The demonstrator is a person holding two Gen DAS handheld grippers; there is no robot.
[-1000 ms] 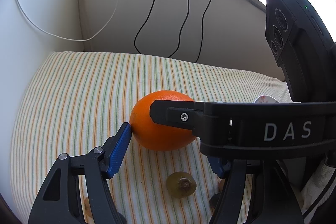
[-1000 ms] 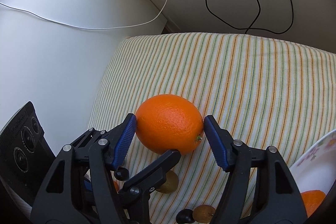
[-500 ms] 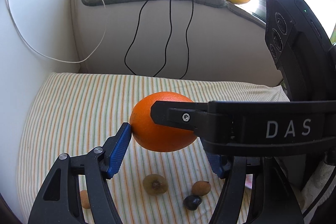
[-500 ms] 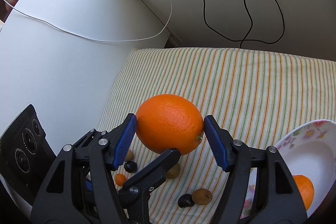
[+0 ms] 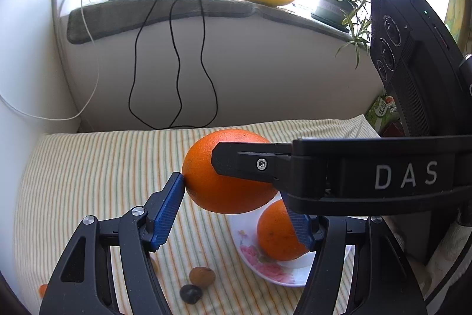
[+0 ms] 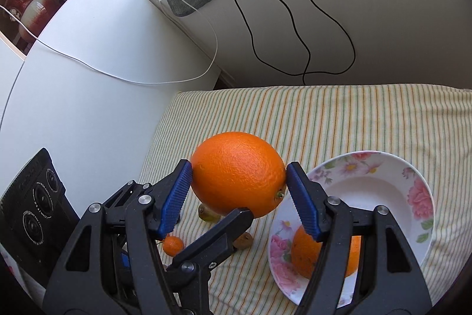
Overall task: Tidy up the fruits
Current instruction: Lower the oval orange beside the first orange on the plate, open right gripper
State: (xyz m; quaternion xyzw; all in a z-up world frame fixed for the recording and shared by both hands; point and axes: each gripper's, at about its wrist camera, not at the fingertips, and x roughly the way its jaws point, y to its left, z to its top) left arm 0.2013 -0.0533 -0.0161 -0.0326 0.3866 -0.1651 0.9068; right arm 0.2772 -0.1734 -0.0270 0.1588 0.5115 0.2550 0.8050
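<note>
A large orange (image 5: 227,176) (image 6: 239,173) hangs in the air above the striped cloth (image 5: 97,167). Both grippers hold it. In the right wrist view my right gripper (image 6: 239,191) is shut on it, a blue pad pressing each side. My left gripper (image 5: 236,205) grips it crosswise from below; its left pad touches the peel, and its right pad is partly hidden behind the right gripper's black finger (image 5: 250,164). A floral bowl (image 6: 413,182) (image 5: 265,270) lies just below and to the right, with a second orange (image 6: 301,253) (image 5: 274,235) in it.
Small fruits lie on the cloth under the grippers: a kumquat (image 6: 173,244), a brown one (image 5: 202,275), a dark one (image 5: 191,293), a greenish one (image 6: 206,214). Black cables (image 5: 177,64) hang down the back wall. A white cabinet side (image 6: 88,108) borders the left.
Both grippers have risen with the orange, lifting it off the cloth and carrying it towards the bowl, which has come into view beneath. The grips have not changed.
</note>
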